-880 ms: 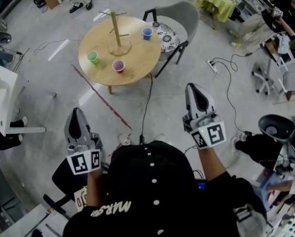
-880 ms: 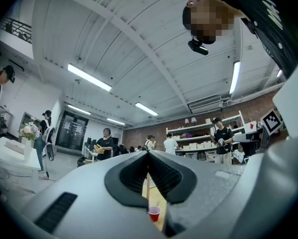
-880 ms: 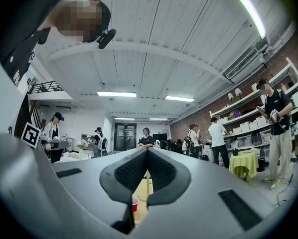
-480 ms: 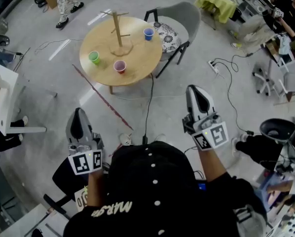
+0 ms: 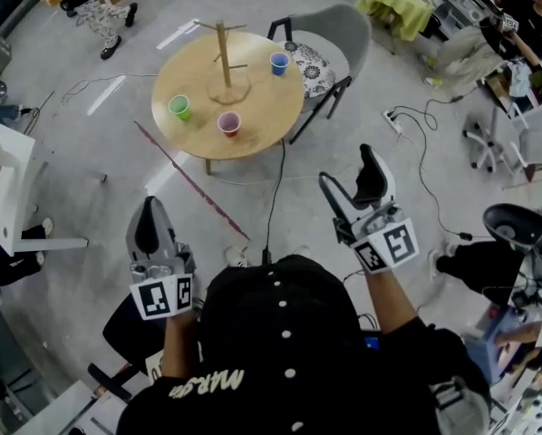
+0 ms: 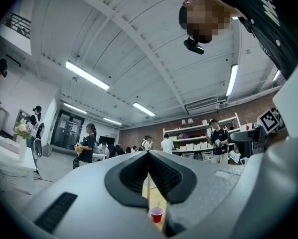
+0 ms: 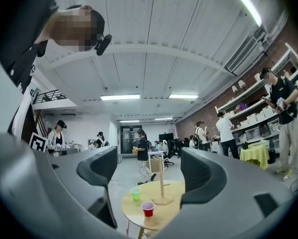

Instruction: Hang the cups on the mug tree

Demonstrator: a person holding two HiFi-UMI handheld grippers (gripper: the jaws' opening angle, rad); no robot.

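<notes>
**A:** Where do the cups stand?

**B:** All three are on the round wooden worktop (image 5: 262,107): green plastic cup (image 5: 179,107), red plastic cup (image 5: 229,123), blue plastic cup (image 5: 279,62). Each is apart from the bare wooden mug tree (image 5: 223,57) at its middle. None hangs yet, and I am well short of them.

**A:** And the tools?

**B:** My left tool (image 5: 149,216) has its jaws pressed together, empty. My right tool (image 5: 348,166) is spread wide, empty.

**A:** Risks?

**B:** I judge a hard squeeze would crush a thin cup. A clumsy reach could topple the light tree. The black cable (image 5: 273,198) on the floor could snag my approach.
</notes>
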